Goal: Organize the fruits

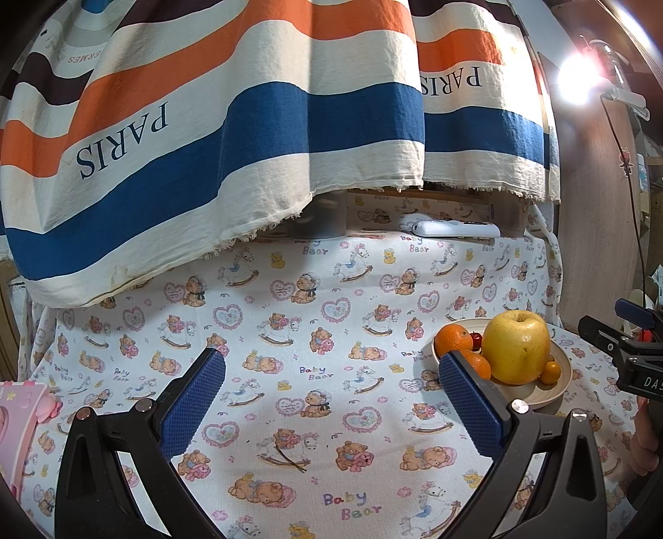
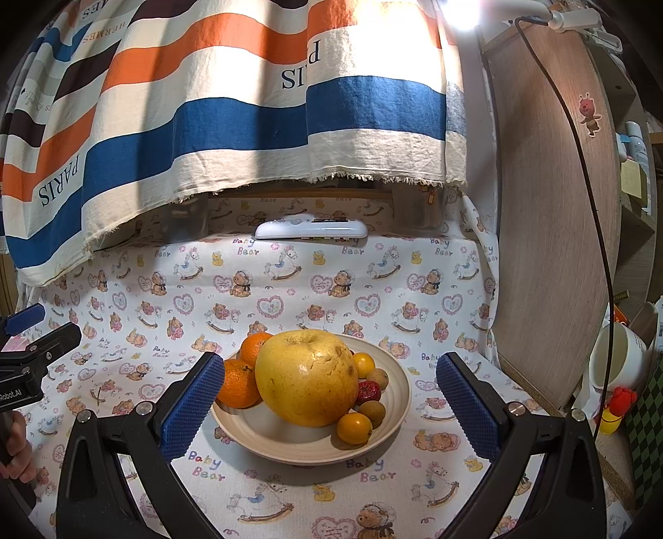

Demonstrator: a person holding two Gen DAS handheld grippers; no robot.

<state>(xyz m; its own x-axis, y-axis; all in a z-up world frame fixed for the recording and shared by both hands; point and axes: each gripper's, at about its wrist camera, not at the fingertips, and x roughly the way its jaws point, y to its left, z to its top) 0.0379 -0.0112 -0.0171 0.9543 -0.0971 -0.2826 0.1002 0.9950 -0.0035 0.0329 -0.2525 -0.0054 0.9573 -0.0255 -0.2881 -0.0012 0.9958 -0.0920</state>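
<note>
On bear-print tablecloth [image 2: 290, 282]: cream plate [image 2: 398, 398] bearing large yellow fruit [image 2: 306, 381] and oranges [image 2: 238, 383] — left gripper [image 1: 331, 400] and right gripper [image 2: 329, 402] both spread wide, empty.

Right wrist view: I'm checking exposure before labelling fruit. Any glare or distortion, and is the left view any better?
Right wrist view: lamp blows out the top edge and washes the striped cloth; fruit stays sharp. Left wrist view: lamp flare upper right; fisheye bends the edges in both.
</note>
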